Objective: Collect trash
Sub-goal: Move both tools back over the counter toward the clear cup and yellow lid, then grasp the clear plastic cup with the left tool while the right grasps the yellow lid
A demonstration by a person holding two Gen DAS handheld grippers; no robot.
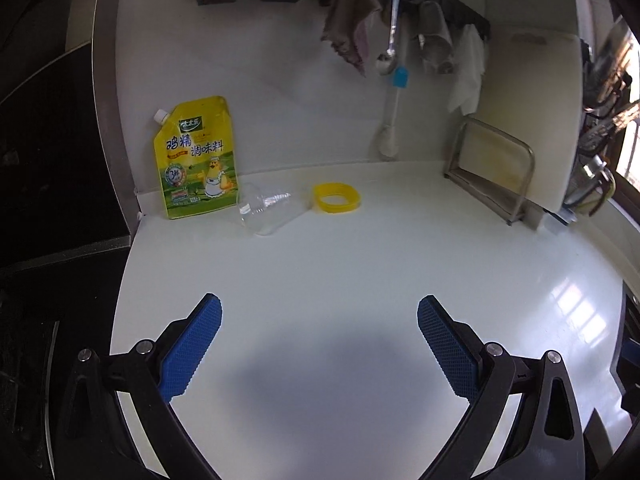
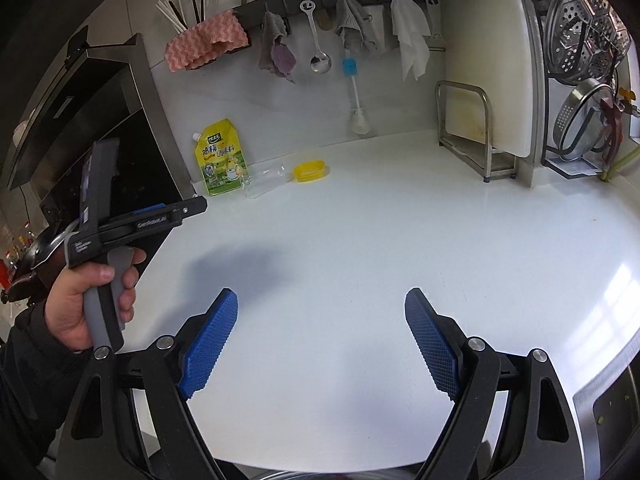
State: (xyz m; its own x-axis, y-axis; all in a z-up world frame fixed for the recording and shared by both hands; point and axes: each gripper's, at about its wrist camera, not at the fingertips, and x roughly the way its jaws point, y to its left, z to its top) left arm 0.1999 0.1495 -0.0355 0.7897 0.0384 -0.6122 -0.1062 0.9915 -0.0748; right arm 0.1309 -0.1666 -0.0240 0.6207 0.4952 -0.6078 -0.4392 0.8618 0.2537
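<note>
A yellow seasoning pouch [image 1: 196, 160] with a white spout stands against the back wall on the white counter [image 1: 340, 264]. A clear plastic cup [image 1: 264, 210] lies on its side next to it. A yellow ring-shaped lid [image 1: 337, 198] lies just right of the cup. My left gripper [image 1: 319, 312] is open and empty, well short of them. My right gripper [image 2: 322, 304] is open and empty over the near counter. The right wrist view also shows the pouch [image 2: 220, 164], the cup [image 2: 262, 182], the yellow lid [image 2: 310, 171] and the hand-held left gripper [image 2: 192, 206] at the left.
A dark stove area [image 1: 52, 160] borders the counter on the left. A metal rack [image 1: 492, 168] with a white cutting board [image 1: 528, 120] stands at the back right. Cloths, a spoon [image 1: 390, 36] and a bottle brush [image 1: 394, 120] hang on the wall. A dish rack [image 2: 584, 80] stands far right.
</note>
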